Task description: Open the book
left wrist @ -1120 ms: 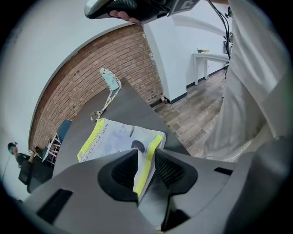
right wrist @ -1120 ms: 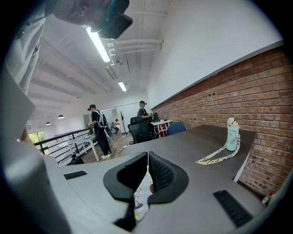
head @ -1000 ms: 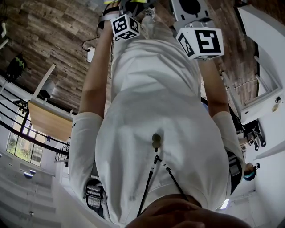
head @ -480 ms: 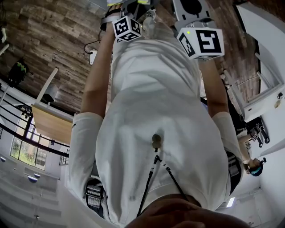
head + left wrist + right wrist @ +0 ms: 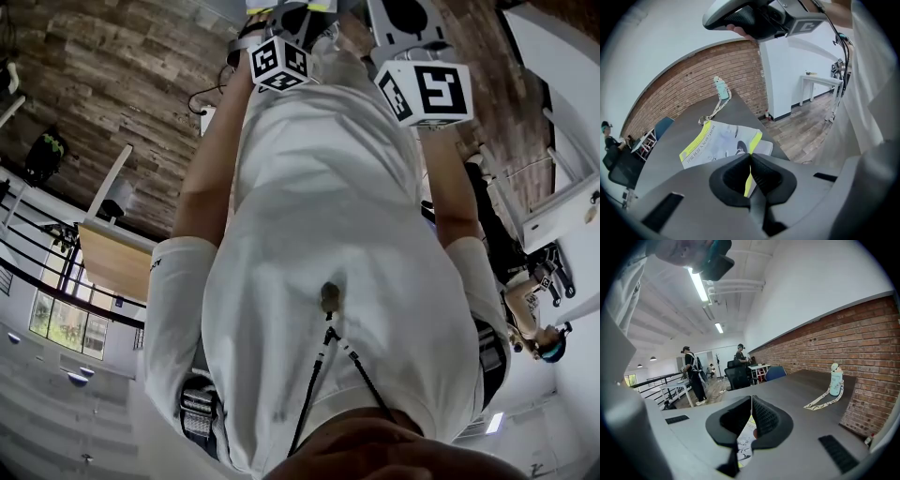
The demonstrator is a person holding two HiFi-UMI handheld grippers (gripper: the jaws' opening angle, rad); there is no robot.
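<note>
The book point(image 5: 717, 143), with a pale cover and lime-yellow borders, lies on a dark grey table point(image 5: 670, 140). In the left gripper view its near cover edge is lifted. My left gripper point(image 5: 750, 157) is shut on that lime-yellow edge, which runs up between the pads. My right gripper point(image 5: 751, 399) is shut on a printed sheet of the book point(image 5: 746, 439), which hangs below the black pads. The head view shows only the person's white shirt and both marker cubes, left point(image 5: 278, 64) and right point(image 5: 424, 91); the jaws and the book are hidden there.
A pale green bottle point(image 5: 836, 376) with a patterned strap point(image 5: 820, 401) stands on the table by the brick wall; it also shows as the bottle point(image 5: 721, 88) beyond the book. People, office chairs point(image 5: 738, 376) and white desks stand farther back.
In the head view the left marker cube has drifted slightly right. The right cube has hardly shifted. The background has slid a little.
</note>
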